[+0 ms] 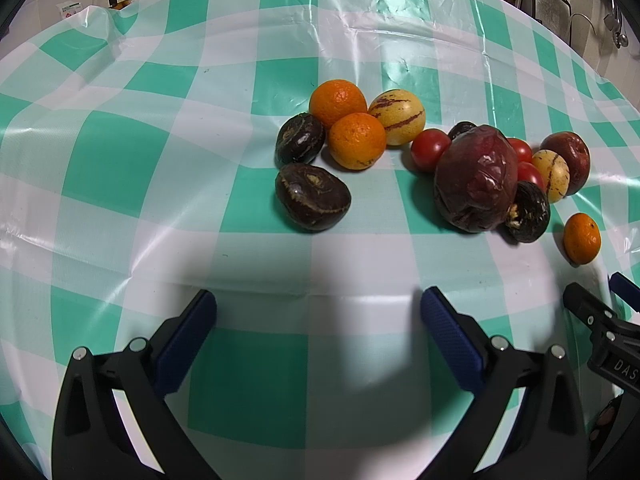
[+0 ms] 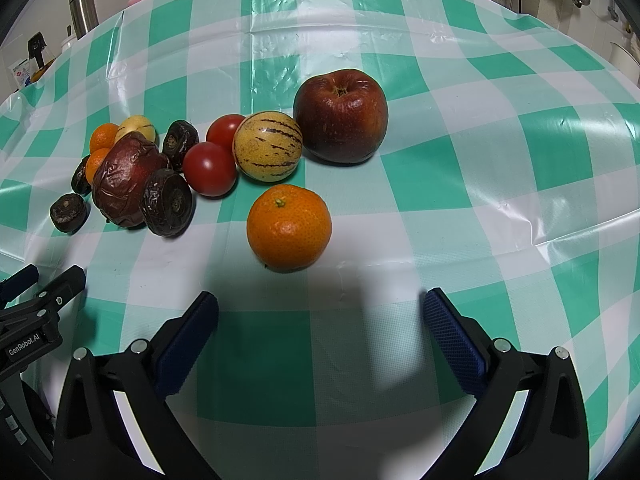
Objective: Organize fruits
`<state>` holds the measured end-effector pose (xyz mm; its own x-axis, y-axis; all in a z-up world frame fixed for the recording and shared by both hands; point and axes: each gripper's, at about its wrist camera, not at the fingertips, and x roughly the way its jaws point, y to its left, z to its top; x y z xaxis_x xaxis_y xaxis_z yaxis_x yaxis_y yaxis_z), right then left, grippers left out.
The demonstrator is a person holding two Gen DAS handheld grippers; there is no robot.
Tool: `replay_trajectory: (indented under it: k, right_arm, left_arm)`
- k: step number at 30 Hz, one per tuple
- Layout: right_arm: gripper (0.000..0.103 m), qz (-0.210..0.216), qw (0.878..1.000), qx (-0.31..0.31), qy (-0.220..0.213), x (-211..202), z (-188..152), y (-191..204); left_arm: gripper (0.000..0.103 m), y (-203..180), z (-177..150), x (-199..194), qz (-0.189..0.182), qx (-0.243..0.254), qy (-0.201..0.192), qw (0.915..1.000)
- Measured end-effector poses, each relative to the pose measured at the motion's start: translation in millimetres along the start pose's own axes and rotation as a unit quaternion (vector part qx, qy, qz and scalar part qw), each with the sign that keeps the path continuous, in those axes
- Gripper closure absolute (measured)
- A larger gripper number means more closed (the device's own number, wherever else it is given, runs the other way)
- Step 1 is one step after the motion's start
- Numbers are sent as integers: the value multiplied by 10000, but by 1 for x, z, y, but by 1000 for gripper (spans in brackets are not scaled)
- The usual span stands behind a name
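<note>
The right hand-held gripper point(image 2: 318, 308) sits nearest, low over the desk point(image 2: 460, 152), its two black fingers spread wide apart with nothing between the ribbed blue pads point(image 2: 452, 336). Just ahead of it lies a mandarin point(image 2: 289, 227), round, with pitted glossy skin and a small green stem scar on top, apart from the other fruit. Behind it a yellow pepino melon point(image 2: 267, 146) with thin purple streaks touches a big dark-red apple point(image 2: 341, 115), whose skin is shiny and slightly puckered around the stem hollow. Two smooth red tomatoes point(image 2: 209, 168) press against the melon's left side. Further left is a heap: a wrinkled, leathery maroon fruit point(image 2: 122, 178) with flattish, dark brown, ridged water chestnuts point(image 2: 167, 202) around it.

The left hand-held gripper point(image 1: 318, 308) is likewise held open, empty, above the desk. In its view a lone chestnut point(image 1: 312, 196) lies closest, and behind it another chestnut, two oranges point(image 1: 357, 141) and a second striped melon point(image 1: 397, 117) huddle touching one another. The maroon fruit's heap is to the right, and the single mandarin is near the right edge.

A thin plastic cloth point(image 1: 120, 152), checked in green and white, creased and shining, covers the desk. At its far left edge stands a brushed steel flask point(image 2: 83, 9).
</note>
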<state>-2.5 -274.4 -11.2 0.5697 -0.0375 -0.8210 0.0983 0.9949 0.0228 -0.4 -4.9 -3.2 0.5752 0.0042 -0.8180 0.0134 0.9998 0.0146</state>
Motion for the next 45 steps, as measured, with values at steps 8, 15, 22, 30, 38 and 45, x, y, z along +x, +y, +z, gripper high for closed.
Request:
replay_trajectory:
  k: [8, 15, 22, 30, 38, 45]
  right_arm:
    - [4, 0, 10000, 0, 0, 0, 0, 0]
    - [4, 0, 10000, 0, 0, 0, 0, 0]
    - [4, 0, 10000, 0, 0, 0, 0, 0]
    - [4, 17, 10000, -13, 1, 0, 0, 0]
    - [4, 342, 9990, -248, 148, -15, -12, -9]
    - [20, 710, 9969, -329, -10, -7, 3, -15]
  left_arm:
    - [1, 0, 0, 0, 0, 0, 0, 10000]
    - [1, 0, 0, 0, 0, 0, 0, 10000]
    - [1, 0, 0, 0, -1, -1, 0, 10000]
    - [1, 0, 0, 0, -3, -4, 1, 10000]
    - [1, 1, -1, -2, -120, 162, 118, 9997]
    - [1, 15, -6, -4, -322, 56, 61, 9994]
